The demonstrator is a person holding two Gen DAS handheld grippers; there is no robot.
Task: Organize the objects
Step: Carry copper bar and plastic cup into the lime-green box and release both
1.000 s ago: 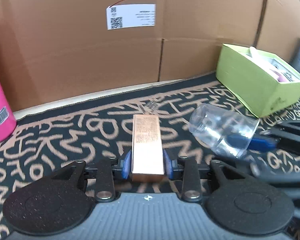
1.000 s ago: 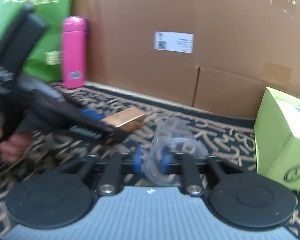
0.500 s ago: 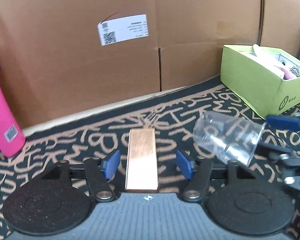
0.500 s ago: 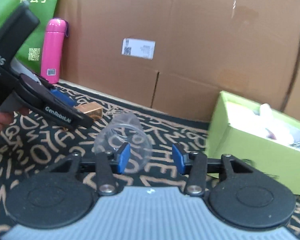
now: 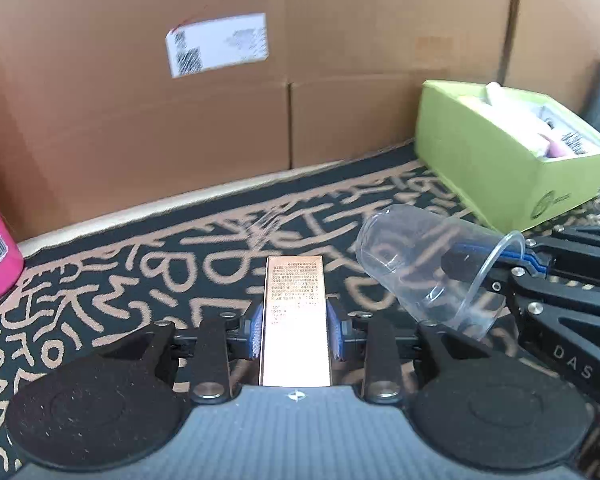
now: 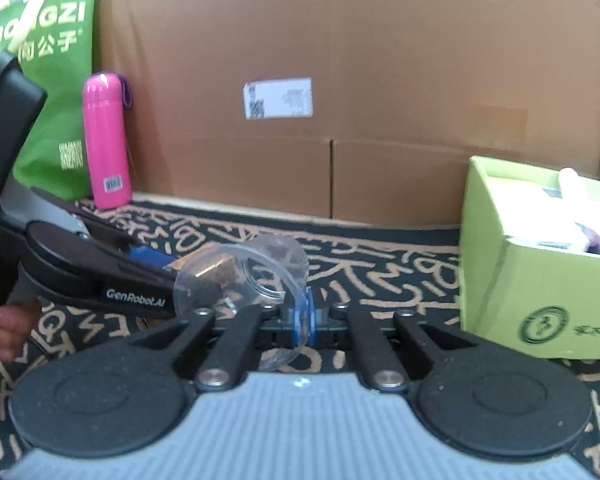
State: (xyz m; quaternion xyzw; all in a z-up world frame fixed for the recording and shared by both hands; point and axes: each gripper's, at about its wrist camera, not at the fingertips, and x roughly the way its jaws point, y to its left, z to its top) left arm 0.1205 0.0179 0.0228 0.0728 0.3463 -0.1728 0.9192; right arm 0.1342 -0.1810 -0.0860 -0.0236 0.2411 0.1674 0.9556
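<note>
With our left gripper (image 5: 296, 330) just clamped on the copper box (image 5: 295, 312) and our right gripper (image 6: 305, 322) just pinching the clear plastic cup's (image 6: 252, 276) rim above the patterned mat (image 5: 140, 280), we judge both grasps made, so carrying them to the green box (image 5: 500, 160) seems next

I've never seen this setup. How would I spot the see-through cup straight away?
Start at the big brown cardboard box at the back, then drop to the black mat with tan squiggles in front of it. The clear plastic cup is tipped on its side there, its rim pinched by the right gripper, between a copper-coloured box and a lime-green box. It is the only transparent thing.
</note>
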